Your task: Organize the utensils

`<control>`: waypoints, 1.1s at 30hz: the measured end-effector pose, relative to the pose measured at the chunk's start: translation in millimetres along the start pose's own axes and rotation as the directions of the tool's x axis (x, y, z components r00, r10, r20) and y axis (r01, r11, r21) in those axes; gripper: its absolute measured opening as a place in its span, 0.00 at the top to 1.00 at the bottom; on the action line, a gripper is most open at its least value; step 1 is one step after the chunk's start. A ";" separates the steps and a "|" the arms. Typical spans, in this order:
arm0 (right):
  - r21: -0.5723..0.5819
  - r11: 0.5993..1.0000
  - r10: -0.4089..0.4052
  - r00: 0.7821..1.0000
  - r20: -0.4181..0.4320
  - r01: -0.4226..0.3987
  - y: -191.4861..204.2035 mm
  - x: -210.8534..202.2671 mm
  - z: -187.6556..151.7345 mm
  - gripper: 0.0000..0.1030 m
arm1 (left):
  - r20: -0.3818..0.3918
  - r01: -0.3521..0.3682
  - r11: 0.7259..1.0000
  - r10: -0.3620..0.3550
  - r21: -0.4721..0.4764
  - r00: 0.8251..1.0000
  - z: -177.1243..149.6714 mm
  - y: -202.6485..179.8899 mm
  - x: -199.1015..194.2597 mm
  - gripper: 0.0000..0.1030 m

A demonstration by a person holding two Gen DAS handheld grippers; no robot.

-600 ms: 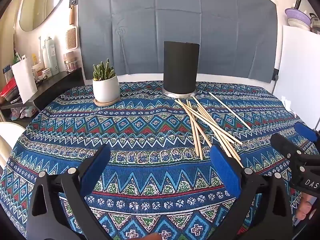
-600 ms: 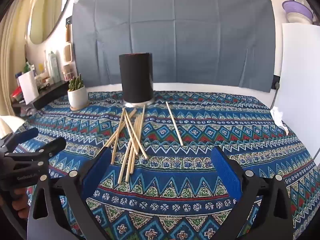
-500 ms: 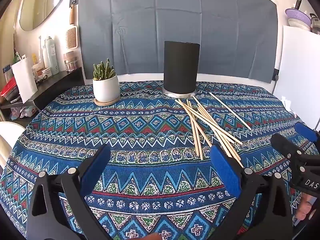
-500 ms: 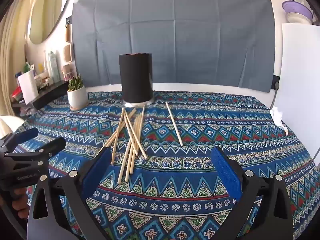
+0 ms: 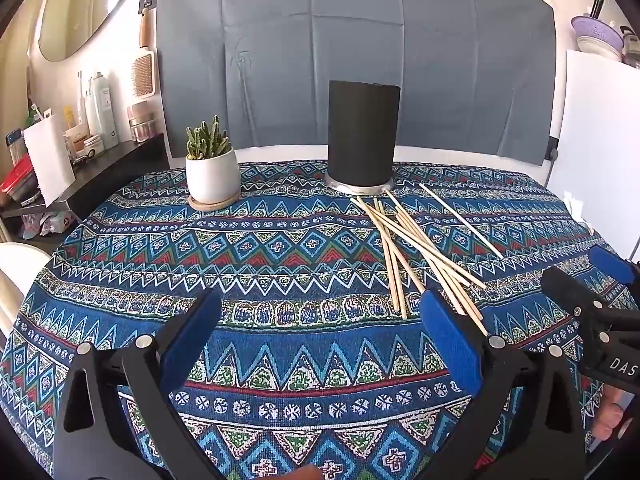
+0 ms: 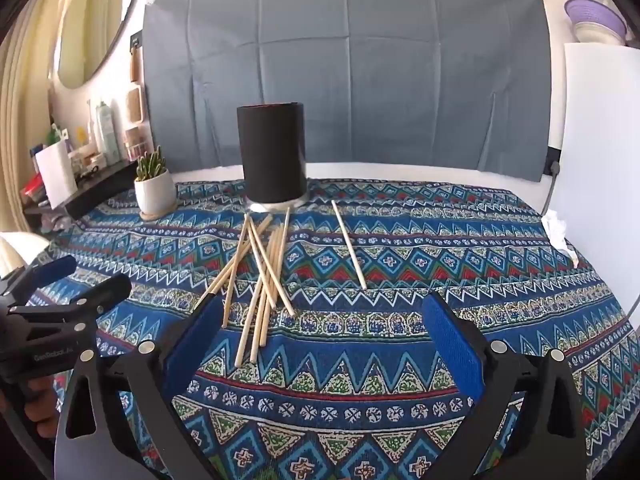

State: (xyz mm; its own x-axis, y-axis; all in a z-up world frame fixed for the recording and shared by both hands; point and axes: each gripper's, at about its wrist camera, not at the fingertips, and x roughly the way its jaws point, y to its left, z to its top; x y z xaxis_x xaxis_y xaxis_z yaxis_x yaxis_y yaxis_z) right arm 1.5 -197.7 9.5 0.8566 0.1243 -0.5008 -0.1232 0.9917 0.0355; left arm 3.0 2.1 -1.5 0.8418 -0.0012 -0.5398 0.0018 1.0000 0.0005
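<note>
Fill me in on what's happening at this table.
A person holds a gripper in each hand over a patterned tablecloth. The left gripper and right gripper are both open and empty. A pile of wooden chopsticks lies in front of a black holder, one chopstick apart. Nothing is picked up yet.

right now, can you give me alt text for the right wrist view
Open right tongs hover over a blue patterned tablecloth, facing a loose pile of wooden chopsticks in front of an upright black cylindrical holder. One chopstick lies apart to the right; the left tongs show at the left edge.
</note>
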 end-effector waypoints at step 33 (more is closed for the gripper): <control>-0.011 1.000 0.004 1.000 -0.015 -0.005 3.0 3.3 -0.9 0.08 | -0.003 -0.005 1.000 0.005 0.000 1.000 -0.5 -0.1 1.0 0.06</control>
State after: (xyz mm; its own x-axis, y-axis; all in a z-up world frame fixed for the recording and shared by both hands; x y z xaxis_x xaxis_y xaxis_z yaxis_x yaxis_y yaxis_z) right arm 3.5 -194.3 7.2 0.8482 0.1283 -0.5138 -0.1324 0.9908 0.0288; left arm 3.6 1.9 -2.4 0.8402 0.0034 -0.5423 -0.0022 1.0000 0.0029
